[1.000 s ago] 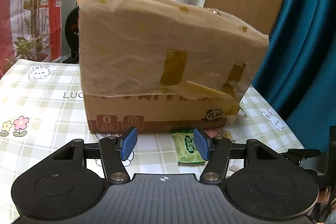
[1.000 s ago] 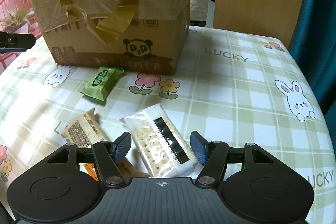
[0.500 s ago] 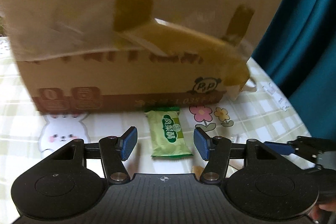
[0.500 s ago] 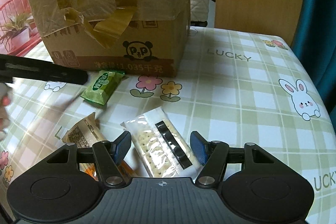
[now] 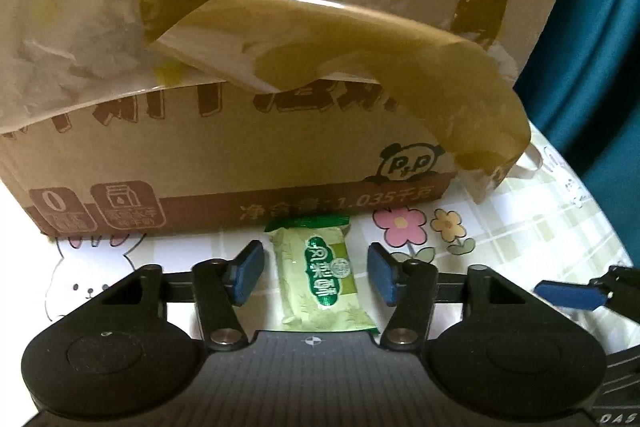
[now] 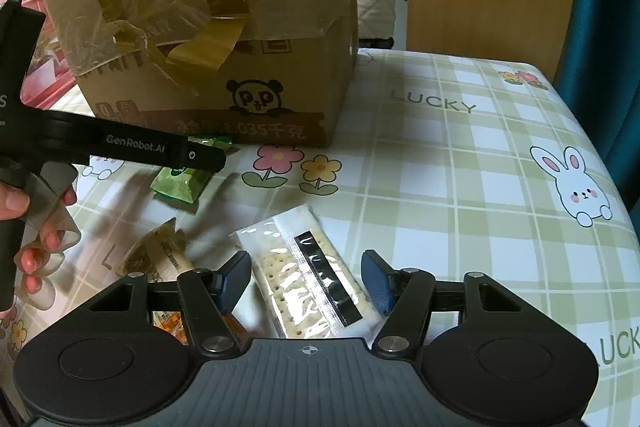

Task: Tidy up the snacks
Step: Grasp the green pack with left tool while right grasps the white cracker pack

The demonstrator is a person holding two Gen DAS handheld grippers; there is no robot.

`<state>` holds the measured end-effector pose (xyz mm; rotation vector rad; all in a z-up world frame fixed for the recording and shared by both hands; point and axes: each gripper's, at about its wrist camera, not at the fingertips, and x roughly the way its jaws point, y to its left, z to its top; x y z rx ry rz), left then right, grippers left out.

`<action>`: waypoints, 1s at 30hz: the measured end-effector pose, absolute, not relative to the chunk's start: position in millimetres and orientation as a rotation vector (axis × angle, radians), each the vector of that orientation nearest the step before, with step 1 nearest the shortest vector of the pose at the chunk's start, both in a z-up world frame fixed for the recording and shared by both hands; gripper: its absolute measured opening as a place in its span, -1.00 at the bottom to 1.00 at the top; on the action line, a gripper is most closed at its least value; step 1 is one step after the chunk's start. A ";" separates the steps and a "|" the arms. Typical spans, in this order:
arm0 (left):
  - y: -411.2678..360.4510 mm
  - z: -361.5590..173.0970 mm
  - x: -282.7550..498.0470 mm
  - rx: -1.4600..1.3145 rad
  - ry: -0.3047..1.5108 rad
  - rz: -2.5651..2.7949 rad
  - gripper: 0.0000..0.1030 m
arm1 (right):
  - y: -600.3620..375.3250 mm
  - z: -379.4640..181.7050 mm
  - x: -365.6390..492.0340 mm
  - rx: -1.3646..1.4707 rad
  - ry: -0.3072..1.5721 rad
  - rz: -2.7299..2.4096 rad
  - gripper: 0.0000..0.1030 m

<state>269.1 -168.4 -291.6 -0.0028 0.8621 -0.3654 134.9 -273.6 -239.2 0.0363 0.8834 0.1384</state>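
Snacks are not sorted yet, as I judge: nothing is picked. Left gripper [image 5: 316, 273] is wide apart around green pack [image 5: 322, 279], no touch; pack lies just before box [image 5: 224, 155]. Right gripper [image 6: 306, 283] is released too, w/ cracker pack [image 6: 308, 275] between. Only right view shows orange pack [image 6: 160, 259], tablecloth [image 6: 460, 187] and closed box top.

My left gripper [image 5: 316, 273]: black body, blue pads, silver screws, white "GenRobot.AI" lettering. My hand [image 6: 24, 227]: pink nails.
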 end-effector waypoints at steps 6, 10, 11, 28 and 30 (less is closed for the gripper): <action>-159.1 -292.9 267.9 0.008 0.873 -0.356 -0.23 | -272.1 -238.5 134.1 0.038 0.883 0.137 0.09; -141.9 -292.7 257.7 -0.004 0.874 -0.341 -0.23 | -271.8 -238.5 133.3 0.030 0.883 0.135 0.09; -137.0 -293.7 254.6 -0.011 0.871 -0.336 -0.23 | -272.4 -238.7 132.8 0.029 0.884 0.134 0.08; -63.9 -297.8 189.8 -0.089 0.833 -0.252 -0.25 | -276.6 -244.5 133.1 0.032 0.866 0.092 -0.15; -56.0 -295.7 184.7 -0.106 0.833 -0.244 -0.26 | -279.7 -242.6 134.3 0.062 0.861 0.094 -0.17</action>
